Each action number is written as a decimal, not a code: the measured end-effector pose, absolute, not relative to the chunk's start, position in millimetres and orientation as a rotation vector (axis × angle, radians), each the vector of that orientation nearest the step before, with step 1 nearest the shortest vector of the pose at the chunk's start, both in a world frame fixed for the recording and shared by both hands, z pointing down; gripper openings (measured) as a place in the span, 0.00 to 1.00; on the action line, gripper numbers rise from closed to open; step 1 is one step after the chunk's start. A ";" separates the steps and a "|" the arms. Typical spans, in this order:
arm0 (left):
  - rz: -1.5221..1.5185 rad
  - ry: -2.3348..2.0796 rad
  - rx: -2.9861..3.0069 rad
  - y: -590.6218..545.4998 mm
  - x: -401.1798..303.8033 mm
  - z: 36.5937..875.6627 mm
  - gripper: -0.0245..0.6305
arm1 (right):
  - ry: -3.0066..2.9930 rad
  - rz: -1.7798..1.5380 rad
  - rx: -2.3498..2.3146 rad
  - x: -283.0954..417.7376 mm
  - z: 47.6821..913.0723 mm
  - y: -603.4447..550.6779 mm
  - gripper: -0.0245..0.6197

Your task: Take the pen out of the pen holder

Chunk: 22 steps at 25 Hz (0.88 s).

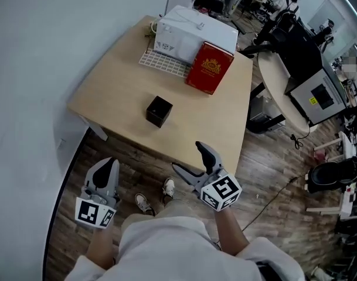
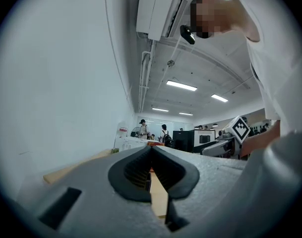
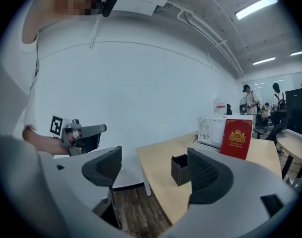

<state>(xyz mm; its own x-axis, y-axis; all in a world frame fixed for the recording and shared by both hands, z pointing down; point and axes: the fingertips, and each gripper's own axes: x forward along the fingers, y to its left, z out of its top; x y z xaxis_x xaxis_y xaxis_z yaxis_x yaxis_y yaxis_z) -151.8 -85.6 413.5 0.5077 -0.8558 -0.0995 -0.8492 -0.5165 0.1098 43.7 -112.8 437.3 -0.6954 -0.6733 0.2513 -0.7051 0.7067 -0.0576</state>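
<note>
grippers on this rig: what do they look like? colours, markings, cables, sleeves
The left gripper and right gripper are both light grey moulded plastic, each with two tapered jaws lined with black ribbed pads. Each carries a white cube printed with black square markers. No cables show. The person wears a white top.

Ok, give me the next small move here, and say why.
Probably move the right gripper forward over the table toward the black pen holder. Its jaws stand apart and empty, while the left gripper is shut, and both are well short of the holder. No pen shows in the holder from here.
</note>
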 end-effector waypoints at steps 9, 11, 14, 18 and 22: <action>-0.197 -1.621 2.662 -123.2 -138.3 398.7 0.06 | -2.727 0.231 1.023 44.6 447.8 -187.2 0.65; -0.193 -1.650 2.653 -132.8 -139.5 394.5 0.06 | -2.735 0.244 0.987 39.6 453.6 -201.8 0.64; -0.189 -1.686 2.642 -144.5 -135.1 388.6 0.06 | -2.741 0.249 0.919 32.5 461.9 -215.6 0.62; -0.178 -1.727 2.630 -152.7 -129.8 387.1 0.06 | -2.742 0.267 0.870 25.7 475.9 -233.6 0.62; -0.145 -1.781 2.558 -153.4 -137.2 397.2 0.06 | -2.715 0.254 0.813 16.9 491.6 -251.7 0.62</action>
